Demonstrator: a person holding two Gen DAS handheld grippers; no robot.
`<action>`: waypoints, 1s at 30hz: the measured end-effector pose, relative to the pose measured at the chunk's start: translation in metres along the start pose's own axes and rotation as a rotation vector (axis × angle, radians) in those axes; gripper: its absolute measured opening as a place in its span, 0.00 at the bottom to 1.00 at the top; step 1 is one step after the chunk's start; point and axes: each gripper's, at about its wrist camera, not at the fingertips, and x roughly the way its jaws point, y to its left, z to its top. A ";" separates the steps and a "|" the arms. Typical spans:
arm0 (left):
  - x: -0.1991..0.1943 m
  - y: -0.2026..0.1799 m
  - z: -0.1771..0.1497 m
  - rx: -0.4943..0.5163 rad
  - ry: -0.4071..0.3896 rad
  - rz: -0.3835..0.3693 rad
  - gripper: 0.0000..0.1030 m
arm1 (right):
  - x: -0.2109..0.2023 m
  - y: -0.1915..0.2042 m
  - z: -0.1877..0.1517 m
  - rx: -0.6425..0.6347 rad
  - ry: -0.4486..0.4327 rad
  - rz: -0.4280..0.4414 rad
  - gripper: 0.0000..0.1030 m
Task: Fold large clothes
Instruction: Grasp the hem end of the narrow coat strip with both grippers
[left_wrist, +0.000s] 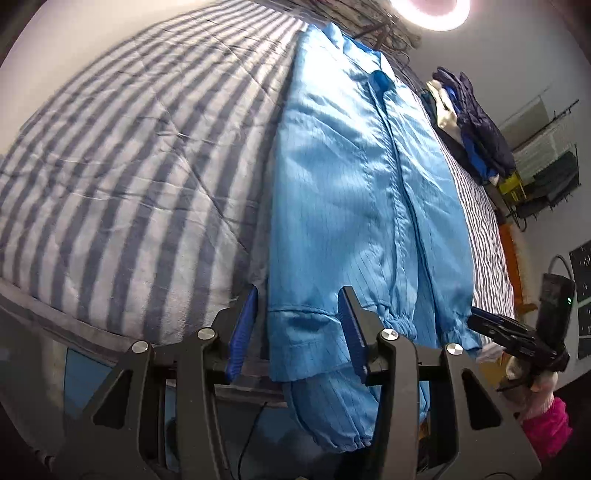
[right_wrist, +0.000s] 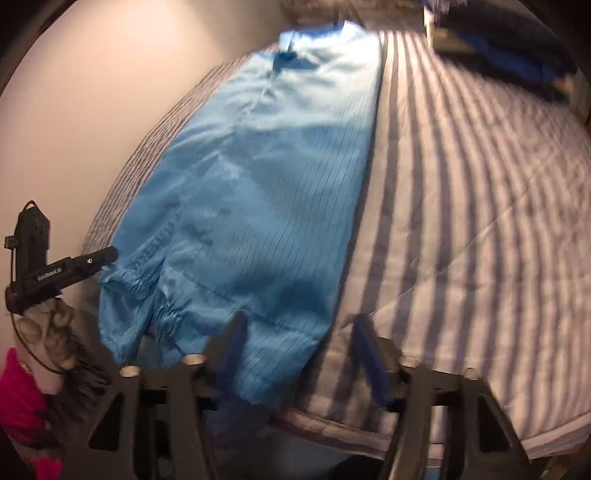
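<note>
Hidden, cropped or unclear:

- Blue garment (left_wrist: 354, 192): lowest cuffs hang over the bed (left_wrist: 122, 155) edge, partly behind the left tool (left_wrist: 301, 328); collar end blurred in the right wrist view.
- Ring light (left_wrist: 436, 14): cut by the top edge, overexposed.
- Pile of dark clothes (left_wrist: 476, 122): separate items indistinguishable; in the right wrist view blurred and cropped at the top.
- Rack (left_wrist: 546, 162) by the wall: contents too small to identify.
- Right tool (right_wrist: 299, 343): fingers motion-blurred.
- Lettering on the other tool's body (right_wrist: 51, 275): illegible.
</note>
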 end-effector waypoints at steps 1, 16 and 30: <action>0.002 -0.002 -0.001 0.011 0.008 -0.001 0.44 | 0.005 0.001 -0.001 0.000 0.012 -0.002 0.41; 0.014 0.024 0.009 -0.173 0.080 -0.208 0.27 | 0.007 -0.042 -0.001 0.169 0.013 0.299 0.38; 0.018 0.004 0.014 -0.130 0.123 -0.292 0.03 | 0.021 -0.049 0.000 0.206 0.037 0.456 0.02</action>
